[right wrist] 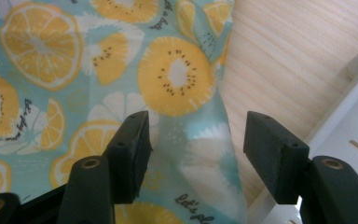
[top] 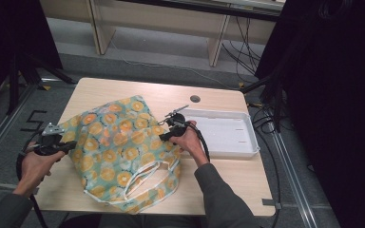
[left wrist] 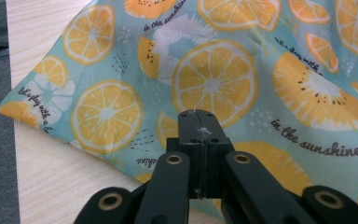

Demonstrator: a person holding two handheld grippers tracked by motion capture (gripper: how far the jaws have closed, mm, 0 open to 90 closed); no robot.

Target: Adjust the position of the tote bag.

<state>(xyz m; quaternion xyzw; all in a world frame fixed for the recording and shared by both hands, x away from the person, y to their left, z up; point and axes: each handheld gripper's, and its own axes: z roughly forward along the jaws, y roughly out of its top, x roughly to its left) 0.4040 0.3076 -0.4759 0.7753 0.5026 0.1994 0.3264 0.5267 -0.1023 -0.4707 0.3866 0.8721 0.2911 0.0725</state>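
Note:
A fabric tote bag [top: 119, 142] printed with orange and kiwi slices on pale blue lies flat in the middle of the wooden table [top: 228, 175]. Its white handles [top: 145, 183] point toward the near edge. My left gripper [top: 72, 144] sits at the bag's left edge. In the left gripper view it [left wrist: 198, 126] is shut just above the bag [left wrist: 214, 79], with nothing seen between the jaws. My right gripper [top: 162, 138] is at the bag's right edge. In the right gripper view it [right wrist: 196, 149] is open, its jaws on either side of a raised fold of the bag [right wrist: 74, 70].
A shallow white tray [top: 223, 130] lies on the table right of the bag, close to my right hand; its rim [right wrist: 354, 116] shows beside the right jaw. Cables trail from both grippers. Dark curtains and stands surround the table.

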